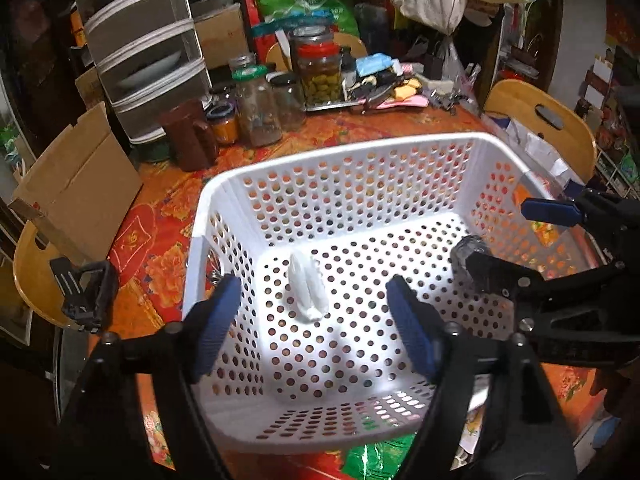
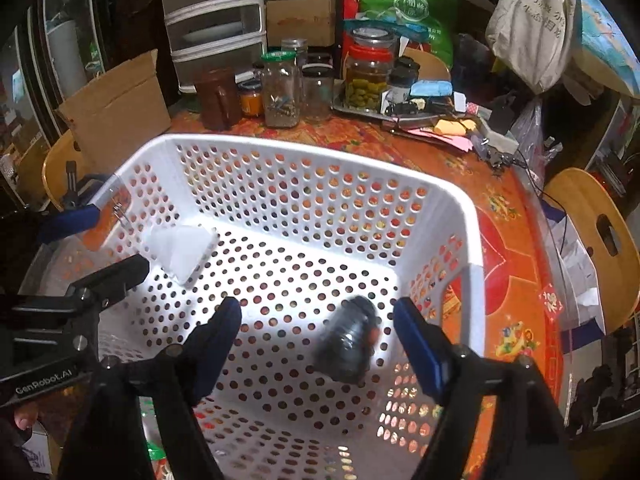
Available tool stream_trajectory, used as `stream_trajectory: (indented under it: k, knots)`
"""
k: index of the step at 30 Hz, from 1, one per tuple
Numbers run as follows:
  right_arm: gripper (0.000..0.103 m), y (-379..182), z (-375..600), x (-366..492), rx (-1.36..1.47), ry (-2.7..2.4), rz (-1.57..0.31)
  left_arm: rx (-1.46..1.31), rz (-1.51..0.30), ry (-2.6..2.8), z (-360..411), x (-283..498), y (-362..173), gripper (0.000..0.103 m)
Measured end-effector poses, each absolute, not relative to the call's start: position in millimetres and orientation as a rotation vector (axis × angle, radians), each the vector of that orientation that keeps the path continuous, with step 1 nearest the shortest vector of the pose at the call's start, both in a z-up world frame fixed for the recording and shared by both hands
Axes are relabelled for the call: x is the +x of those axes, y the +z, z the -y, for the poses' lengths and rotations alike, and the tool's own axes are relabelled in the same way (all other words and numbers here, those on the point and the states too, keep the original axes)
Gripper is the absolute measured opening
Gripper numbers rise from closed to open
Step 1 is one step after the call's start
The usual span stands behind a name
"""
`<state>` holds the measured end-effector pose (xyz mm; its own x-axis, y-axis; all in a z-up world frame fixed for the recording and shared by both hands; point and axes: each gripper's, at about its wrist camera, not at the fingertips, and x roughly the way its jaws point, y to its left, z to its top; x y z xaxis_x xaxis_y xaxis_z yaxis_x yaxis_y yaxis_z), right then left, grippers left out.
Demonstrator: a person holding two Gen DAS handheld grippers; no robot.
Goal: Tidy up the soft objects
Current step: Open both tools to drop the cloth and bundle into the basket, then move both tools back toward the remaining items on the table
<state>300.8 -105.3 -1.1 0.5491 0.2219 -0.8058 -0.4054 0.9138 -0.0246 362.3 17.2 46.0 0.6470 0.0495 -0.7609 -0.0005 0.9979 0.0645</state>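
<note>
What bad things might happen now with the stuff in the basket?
The dark roll looks blurred between the open right gripper, so it may be dropping and could roll across the white basket. The white packet is small; the open left gripper might miss it or bump the basket's wall.

Left gripper (image 1: 314, 326): black plastic frame, blue ribbed pads (image 1: 218, 320) on both fingers, round silver-black pivot screws at finger joints. Right gripper (image 2: 318, 338): same black arms, blue pads (image 2: 416, 344); white "GenRobot.AI" lettering on left gripper's body in right wrist view
</note>
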Motion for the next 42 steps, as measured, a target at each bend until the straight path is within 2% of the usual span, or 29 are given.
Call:
stream_trajectory:
  k: [2,7,9,29,42]
  knots:
    - [0.091,3.6,108.0,296.8,-0.208,0.377,-0.903,0.067,-0.847,0.029,-16.5,355.6,53.1,0.084]
    - [0.103,14.9,120.8,286.5,-0.166,0.376,-0.866,0.077,-0.816,0.042,-17.5,341.6,67.6,0.097]
    - [0.103,18.3,125.5,283.8,-0.15,0.371,-0.858,0.083,-0.798,0.059,-19.0,335.0,72.2,0.103]
    - [0.103,44.1,152.5,216.6,-0.116,0.386,-0.72,-0.051,-0.644,0.052,-54.7,234.4,102.2,0.103]
    - [0.103,54.4,167.1,106.4,-0.146,0.423,-0.565,-0.089,-0.465,0.049,-56.1,96.7,107.8,0.103]
